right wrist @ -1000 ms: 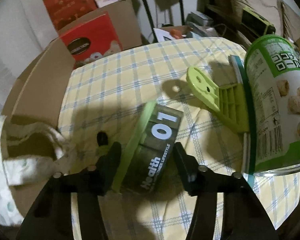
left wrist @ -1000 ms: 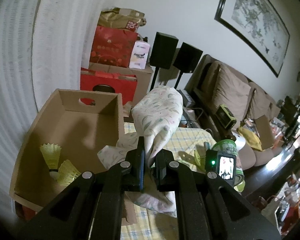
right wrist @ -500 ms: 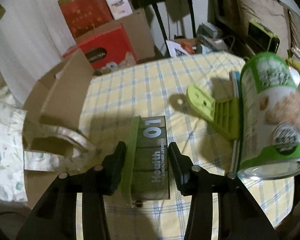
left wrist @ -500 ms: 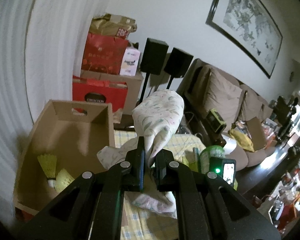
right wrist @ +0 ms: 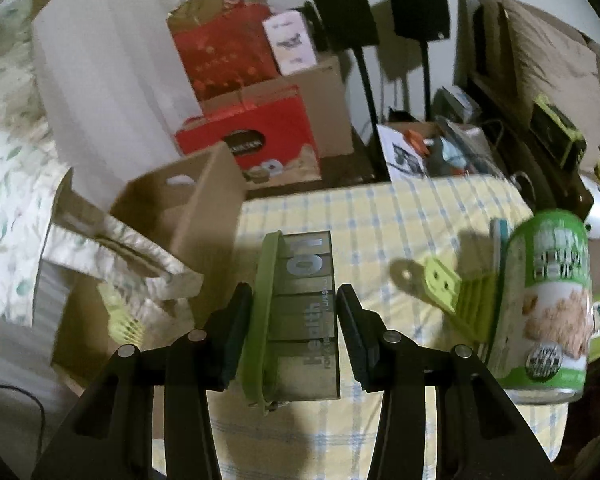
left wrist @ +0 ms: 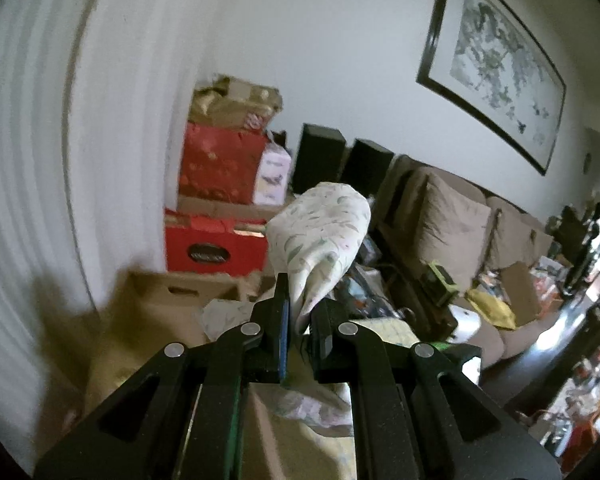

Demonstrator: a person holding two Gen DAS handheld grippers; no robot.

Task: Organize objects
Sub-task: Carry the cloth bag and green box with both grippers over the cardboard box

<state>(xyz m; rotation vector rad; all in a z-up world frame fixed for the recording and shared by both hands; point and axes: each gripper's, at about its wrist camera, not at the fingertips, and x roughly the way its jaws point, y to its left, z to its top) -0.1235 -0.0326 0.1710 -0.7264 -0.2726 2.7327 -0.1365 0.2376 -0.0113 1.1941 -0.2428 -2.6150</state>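
Fingers of the right gripper (right wrist: 294, 334) press on a dark case (right wrist: 300, 316) with a green lid, one pad on the lid side and one on the far face, the jaws part open to its width. The case hangs above the near half of the checked table (right wrist: 380, 216), its long axis running straight ahead along the fingers. The open carton (right wrist: 188, 216) lies to its left, off the table's left edge, so the coming move would likely swing the case that way, past a floral bag (right wrist: 120, 256) draped over the carton's near rim. Pinched fully shut on that bag's cloth (left wrist: 324, 236), the left gripper (left wrist: 302, 332) holds it above the carton (left wrist: 172, 292) and is the nearer hand to it. A green can (right wrist: 548, 312) and a green clip (right wrist: 456, 296) lie near the table's right edge.
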